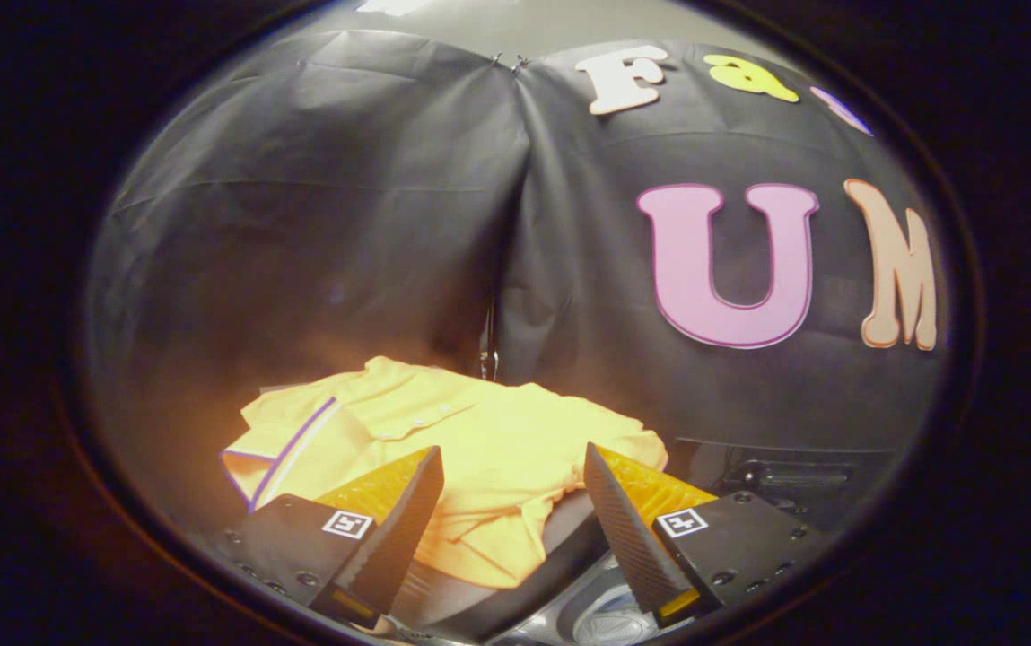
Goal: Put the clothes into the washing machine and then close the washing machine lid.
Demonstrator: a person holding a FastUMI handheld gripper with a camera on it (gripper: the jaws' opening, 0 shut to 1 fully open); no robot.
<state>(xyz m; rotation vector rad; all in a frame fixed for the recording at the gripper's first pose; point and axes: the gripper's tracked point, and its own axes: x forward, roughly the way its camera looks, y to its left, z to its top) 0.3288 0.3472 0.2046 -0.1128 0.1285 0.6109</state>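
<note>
A yellow polo shirt (479,431) with a purple-edged collar lies crumpled just ahead of my fingers, and its lower folds hang down between them. My gripper (513,467) is open, with the shirt in the gap but neither finger pressing on it. Below the shirt, between the fingers, a grey curved rim and a round silvery part of the washing machine (587,610) show. The machine's lid is hidden from me.
The booth's black cloth wall (345,224) hangs close behind the shirt, with a seam running down its middle. A dark panel (793,475) sits to the right, beyond the right finger.
</note>
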